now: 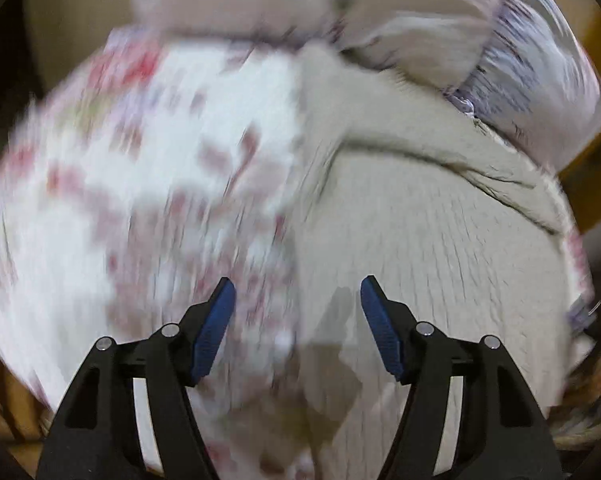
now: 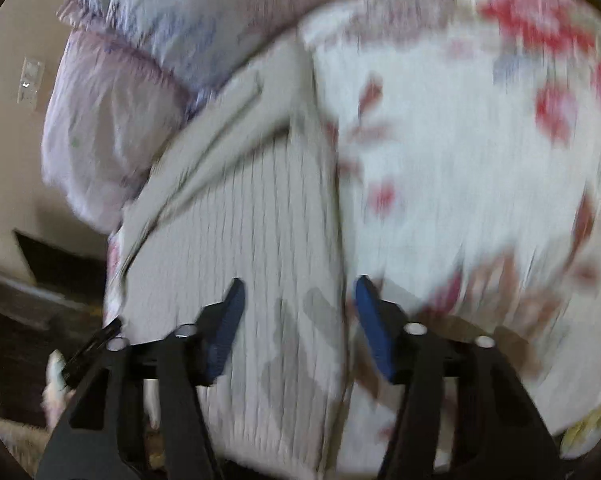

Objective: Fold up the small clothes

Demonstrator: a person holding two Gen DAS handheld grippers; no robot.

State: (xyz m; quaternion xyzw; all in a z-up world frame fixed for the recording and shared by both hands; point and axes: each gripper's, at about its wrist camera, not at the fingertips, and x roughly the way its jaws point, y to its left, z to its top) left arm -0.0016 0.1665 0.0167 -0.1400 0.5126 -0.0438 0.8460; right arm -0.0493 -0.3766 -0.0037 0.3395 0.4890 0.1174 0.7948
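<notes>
A beige ribbed knit garment (image 1: pixel 428 240) lies flat on a white floral bedspread (image 1: pixel 120 168). It also shows in the right wrist view (image 2: pixel 240 240), with the floral bedspread (image 2: pixel 460 140) to its right. My left gripper (image 1: pixel 297 286) is open and empty, hovering over the garment's left edge. My right gripper (image 2: pixel 299 286) is open and empty, hovering over the garment's right edge. Both views are blurred by motion.
A pale lilac pillow or crumpled cloth (image 1: pixel 532 64) lies beyond the garment, also in the right wrist view (image 2: pixel 112 120). A beige wall with a switch plate (image 2: pixel 30 80) stands at the left. Dark furniture (image 2: pixel 40 280) sits low at left.
</notes>
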